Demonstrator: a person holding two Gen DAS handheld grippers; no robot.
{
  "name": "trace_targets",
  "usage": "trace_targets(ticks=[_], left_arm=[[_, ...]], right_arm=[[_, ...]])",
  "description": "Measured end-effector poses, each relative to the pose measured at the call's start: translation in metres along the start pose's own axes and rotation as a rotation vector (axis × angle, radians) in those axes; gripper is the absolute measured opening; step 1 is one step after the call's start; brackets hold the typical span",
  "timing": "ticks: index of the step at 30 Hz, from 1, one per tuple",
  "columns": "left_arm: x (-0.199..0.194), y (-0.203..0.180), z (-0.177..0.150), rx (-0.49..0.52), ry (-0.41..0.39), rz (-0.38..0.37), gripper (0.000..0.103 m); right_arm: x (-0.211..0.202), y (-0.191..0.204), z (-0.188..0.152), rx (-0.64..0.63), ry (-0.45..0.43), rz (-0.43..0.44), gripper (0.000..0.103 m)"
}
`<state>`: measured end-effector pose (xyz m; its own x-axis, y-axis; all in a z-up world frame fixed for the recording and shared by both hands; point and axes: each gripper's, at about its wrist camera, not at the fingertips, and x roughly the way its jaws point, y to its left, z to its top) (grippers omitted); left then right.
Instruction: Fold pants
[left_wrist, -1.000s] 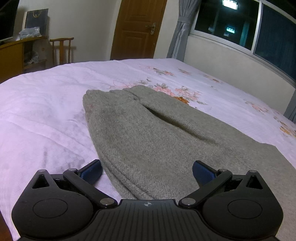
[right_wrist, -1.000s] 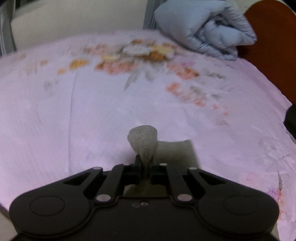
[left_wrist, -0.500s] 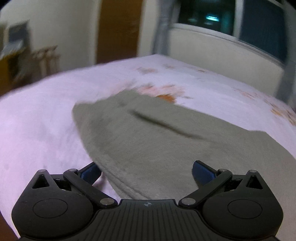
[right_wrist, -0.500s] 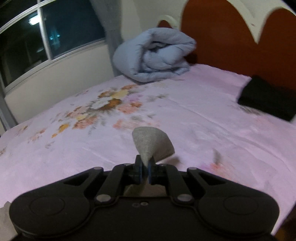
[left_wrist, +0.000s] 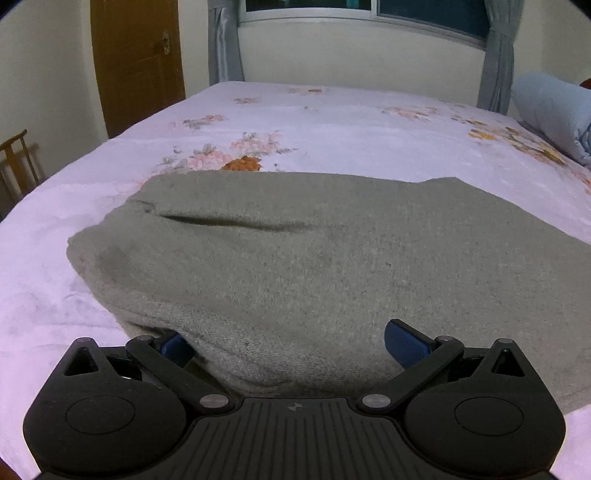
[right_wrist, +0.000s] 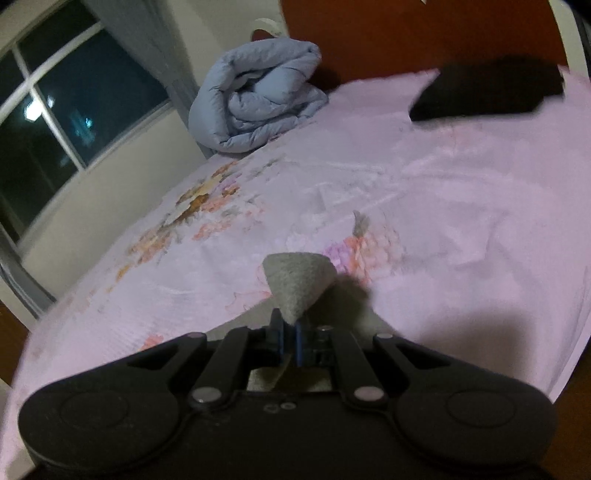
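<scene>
Grey-green knitted pants lie spread across the near half of a bed, over a pale pink bedsheet printed with peach and orange flowers. The cloth looks thick and woolly, with a fine flecked weave. Its left end is rounded and softly rolled at the hem; a long dark slit, possibly a pocket opening, runs across the upper left part.

The left gripper, black plastic with blue pads, sits at the near edge of the pants with its jaws wide apart. One pad is tucked at the cloth's left edge; the other rests over the fabric on the right.

In the right wrist view, the right gripper is clamped tight on a pinch of the same grey fabric, which sticks up beyond the pads as a small cone.

Far off, a puffy light blue quilt sits rolled against a dark red-brown headboard. A flat black folded item, slightly blurred, lies at the far right.
</scene>
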<state>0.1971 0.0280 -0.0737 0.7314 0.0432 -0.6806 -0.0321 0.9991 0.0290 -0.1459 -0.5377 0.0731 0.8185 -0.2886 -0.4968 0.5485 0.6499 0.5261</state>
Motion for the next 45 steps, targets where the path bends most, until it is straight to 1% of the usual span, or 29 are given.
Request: trace_targets(ticks=[2,3,4,7,10,11,13,14,15,16,17,19,20,21,23,25,28,30,31,32,34,35,36,37,38,39,41,43,45], left_arm=[[0.0,-0.002,-0.001,0.004,0.003,0.008,0.103],[0.0,-0.003,0.0,0.005,0.004,0.011,0.103],[0.001,-0.003,0.0,0.004,0.005,0.014,0.103],[0.001,-0.004,-0.002,0.004,0.002,0.018,0.103],[0.001,-0.004,-0.004,0.004,-0.008,0.021,0.103],[0.001,-0.004,-0.005,0.0,0.002,0.012,0.103],[0.001,-0.004,-0.006,0.0,-0.003,0.013,0.103],[0.001,-0.004,-0.005,-0.001,-0.002,0.013,0.103],[0.001,-0.004,-0.006,0.0,-0.002,0.012,0.103],[0.001,-0.004,-0.006,0.001,-0.002,0.011,0.103],[0.001,-0.004,-0.006,0.0,-0.003,0.01,0.103],[0.001,-0.003,-0.006,-0.001,-0.004,0.009,0.103],[0.001,-0.003,-0.006,-0.001,-0.006,0.008,0.103],[0.001,-0.003,-0.006,-0.002,-0.008,0.006,0.103],[0.001,-0.002,-0.006,-0.008,-0.01,0.002,0.103],[0.002,-0.002,-0.006,-0.01,-0.009,0.003,0.103],[0.002,-0.003,-0.006,-0.011,-0.01,0.008,0.103],[0.001,-0.003,-0.006,-0.01,-0.012,0.009,0.103],[0.001,-0.003,-0.006,-0.009,-0.013,0.008,0.103],[0.001,-0.003,-0.007,-0.008,-0.015,0.007,0.103],[0.001,-0.003,-0.007,-0.006,-0.017,0.003,0.103],[0.001,-0.003,-0.007,-0.005,-0.017,0.001,0.103],[0.001,-0.002,-0.007,-0.006,-0.016,-0.002,0.103],[0.001,-0.002,-0.006,-0.009,-0.016,-0.003,0.103],[0.001,-0.002,-0.006,-0.012,-0.015,-0.002,0.103],[0.001,-0.002,-0.006,-0.013,-0.013,-0.001,0.103],[0.002,-0.003,-0.006,-0.013,-0.012,0.004,0.103],[0.002,-0.003,-0.005,-0.012,-0.012,0.006,0.103],[0.003,-0.003,-0.006,-0.014,-0.011,0.006,0.103]], right_arm=[[0.004,-0.011,-0.005,0.024,0.031,0.01,0.001],[0.008,-0.018,-0.007,0.045,0.049,-0.001,0.005],[0.009,-0.026,-0.01,0.079,0.049,-0.018,0.013],[-0.002,-0.047,-0.012,0.157,0.021,0.01,0.014],[-0.009,-0.058,-0.009,0.233,0.005,0.029,0.014],[-0.009,-0.061,-0.008,0.248,0.007,0.037,0.014],[-0.007,-0.059,-0.006,0.264,0.037,0.008,0.014],[-0.006,-0.059,-0.006,0.276,0.036,0.016,0.014],[-0.005,-0.059,-0.007,0.284,0.035,0.023,0.015],[-0.002,-0.058,-0.007,0.286,0.05,0.008,0.018],[0.002,-0.059,-0.007,0.29,0.069,-0.015,0.017],[0.009,-0.061,-0.004,0.326,0.091,-0.024,0.016],[0.01,-0.059,-0.003,0.323,0.085,-0.026,0.007],[0.009,-0.055,-0.002,0.305,0.079,-0.019,0.002],[0.004,-0.033,0.007,0.226,0.047,0.033,0.001],[0.001,0.0,0.023,0.11,0.022,0.091,0.001],[-0.009,0.047,0.054,0.01,-0.036,0.206,0.001],[-0.02,0.068,0.067,-0.035,-0.082,0.271,0.001],[-0.027,0.073,0.071,-0.059,-0.107,0.288,0.001],[-0.031,0.071,0.071,-0.066,-0.12,0.285,0.001],[-0.026,0.045,0.059,-0.021,-0.084,0.239,0.001],[-0.018,0.026,0.05,0.004,-0.053,0.198,0.001],[-0.006,0.003,0.039,0.042,-0.006,0.127,0.001],[0.008,-0.025,0.026,0.122,0.054,0.07,0.001],[0.017,-0.047,0.015,0.182,0.094,0.047,0.001],[0.022,-0.066,0.004,0.221,0.109,0.016,0.001],[0.023,-0.086,-0.007,0.311,0.101,0.06,0.001],[0.021,-0.08,-0.007,0.283,0.085,0.054,0.001],[0.018,-0.068,0.0,0.27,0.06,0.078,0.001]])
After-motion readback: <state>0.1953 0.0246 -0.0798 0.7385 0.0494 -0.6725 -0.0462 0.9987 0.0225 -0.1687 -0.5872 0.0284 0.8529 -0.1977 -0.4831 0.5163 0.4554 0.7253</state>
